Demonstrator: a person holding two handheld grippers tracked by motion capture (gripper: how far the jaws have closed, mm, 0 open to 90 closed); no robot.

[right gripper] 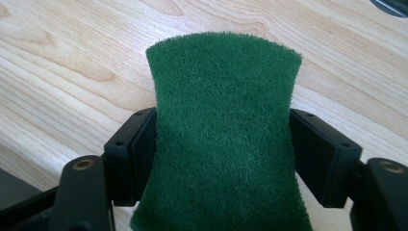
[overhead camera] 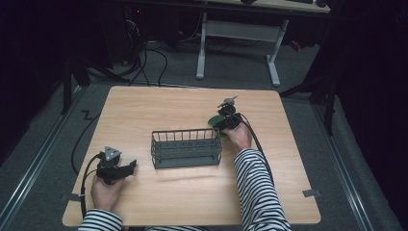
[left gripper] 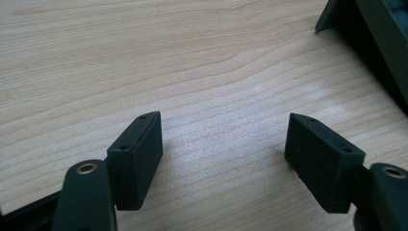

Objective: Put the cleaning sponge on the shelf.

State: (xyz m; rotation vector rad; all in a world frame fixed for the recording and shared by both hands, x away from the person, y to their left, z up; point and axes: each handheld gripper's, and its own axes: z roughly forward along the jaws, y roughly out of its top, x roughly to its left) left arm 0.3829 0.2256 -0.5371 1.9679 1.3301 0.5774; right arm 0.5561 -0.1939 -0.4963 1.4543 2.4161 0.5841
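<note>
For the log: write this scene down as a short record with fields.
surface: wooden table
middle: dark wire basket, nothing seen inside
left claw: open, holding nothing, low over bare wood left of the basket
right claw: shut on a green scrub pad, right of the basket's far corner
person: striped sleeves

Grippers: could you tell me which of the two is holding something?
The right gripper: its jaws pinch a green scouring pad. The left gripper is open above bare table.
</note>
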